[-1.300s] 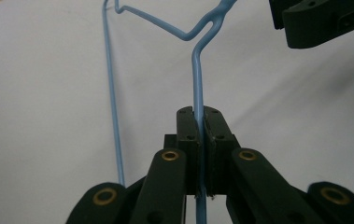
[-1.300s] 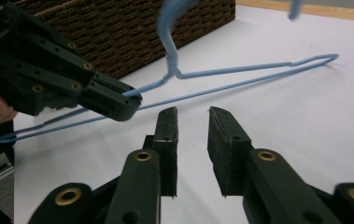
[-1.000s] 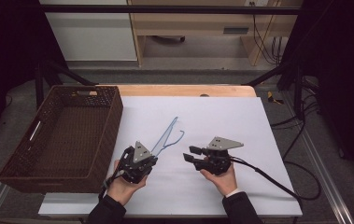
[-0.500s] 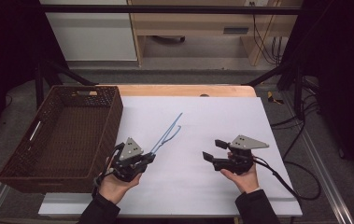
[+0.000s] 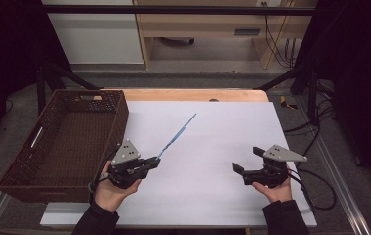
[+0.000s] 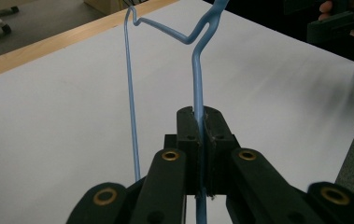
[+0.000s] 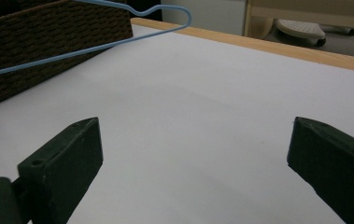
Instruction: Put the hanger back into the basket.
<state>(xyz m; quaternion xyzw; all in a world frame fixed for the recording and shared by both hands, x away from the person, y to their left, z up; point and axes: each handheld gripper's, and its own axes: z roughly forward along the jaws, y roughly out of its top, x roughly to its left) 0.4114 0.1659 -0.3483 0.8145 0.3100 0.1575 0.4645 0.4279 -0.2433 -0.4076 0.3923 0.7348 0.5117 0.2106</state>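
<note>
Handover done: right tongs (image 5: 240, 163) have just been opening, nothing between them, now well apart from the hanger (image 5: 177, 133). Left tongs (image 5: 150, 162) alone clench its wire, lifted above the desk (image 5: 222, 127) beside the basket (image 5: 51, 182)

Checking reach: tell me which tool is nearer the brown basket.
Left. The left tool, shut on the blue hanger, is right beside the brown basket; the right tool is far across the table.

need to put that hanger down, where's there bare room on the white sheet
Free: the middle, between the left gripper and right gripper, and the far half up to the wooden table edge. Crowded: the left side, where the blue hanger sticks out beside the wicker basket.
</note>
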